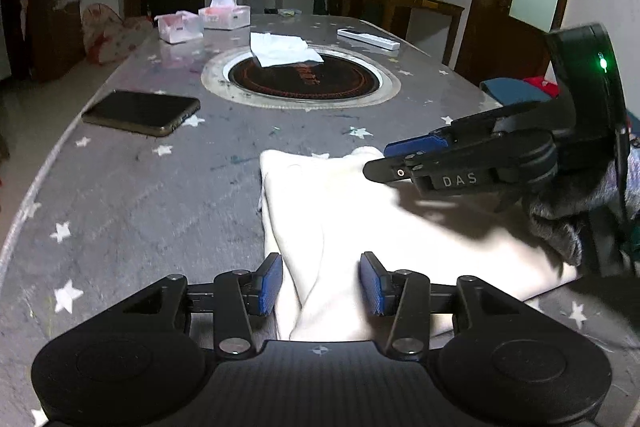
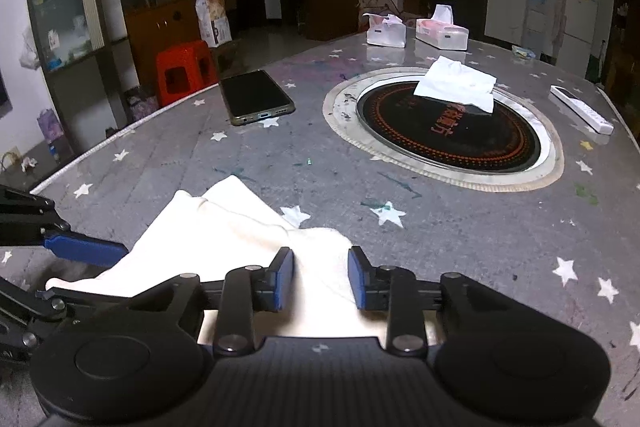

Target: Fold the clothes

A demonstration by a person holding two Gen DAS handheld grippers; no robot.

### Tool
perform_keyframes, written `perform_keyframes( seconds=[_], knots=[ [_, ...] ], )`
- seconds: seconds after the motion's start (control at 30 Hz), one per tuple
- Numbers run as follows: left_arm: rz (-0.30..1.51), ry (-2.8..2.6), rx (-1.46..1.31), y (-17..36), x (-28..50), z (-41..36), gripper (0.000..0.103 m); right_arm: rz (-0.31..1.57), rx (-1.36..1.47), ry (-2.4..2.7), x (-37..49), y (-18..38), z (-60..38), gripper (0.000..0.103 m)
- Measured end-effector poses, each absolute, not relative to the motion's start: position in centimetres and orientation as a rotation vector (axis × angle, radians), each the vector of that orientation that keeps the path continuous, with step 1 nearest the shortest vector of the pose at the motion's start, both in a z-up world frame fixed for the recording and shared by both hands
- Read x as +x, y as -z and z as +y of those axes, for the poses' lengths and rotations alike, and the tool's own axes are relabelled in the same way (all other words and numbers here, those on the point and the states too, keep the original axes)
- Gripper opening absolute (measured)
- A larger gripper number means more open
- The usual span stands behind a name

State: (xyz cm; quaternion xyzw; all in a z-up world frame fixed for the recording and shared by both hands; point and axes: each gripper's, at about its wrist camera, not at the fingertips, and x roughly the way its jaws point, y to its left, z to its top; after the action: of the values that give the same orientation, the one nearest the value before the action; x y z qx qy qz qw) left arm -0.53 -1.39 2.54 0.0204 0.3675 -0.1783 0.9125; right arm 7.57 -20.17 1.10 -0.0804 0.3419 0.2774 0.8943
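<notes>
A cream-white garment (image 1: 340, 207) lies folded on the grey star-print table (image 1: 120, 207), at its near side. In the left wrist view, my left gripper (image 1: 322, 283) is open, its blue pads standing either side of a ridge of the cloth without pinching it. My right gripper (image 1: 380, 161) comes in from the right over the garment's far corner. In the right wrist view, my right gripper (image 2: 320, 279) is open over the garment (image 2: 224, 235), with cloth between its pads. The left gripper's blue finger (image 2: 84, 247) shows at the left edge.
On the table lie a dark phone (image 1: 140, 113), a round inset hob (image 1: 300, 79) with a white tissue (image 1: 284, 51) on it, tissue boxes (image 1: 224, 15) and a white remote (image 1: 368, 39). Coloured clothes (image 1: 516, 87) sit at the right edge. A grey fuzzy sleeve (image 1: 560, 223) holds the right gripper.
</notes>
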Motion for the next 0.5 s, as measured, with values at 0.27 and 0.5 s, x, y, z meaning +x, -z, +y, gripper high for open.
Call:
perform_keyframes(
  seconds=[0.27,0.5],
  knots=[
    [0.804,0.438,0.005,-2.6,-3.2,-0.9,0.046,0.693,-0.204,-0.634,6.0,-1.1,-19.7,0.031],
    [0.849,0.502,0.013,-3.0,-7.6,-0.1,0.046,0.682,-0.235,-0.715,1.6,-1.2,-19.2,0.031]
  ],
)
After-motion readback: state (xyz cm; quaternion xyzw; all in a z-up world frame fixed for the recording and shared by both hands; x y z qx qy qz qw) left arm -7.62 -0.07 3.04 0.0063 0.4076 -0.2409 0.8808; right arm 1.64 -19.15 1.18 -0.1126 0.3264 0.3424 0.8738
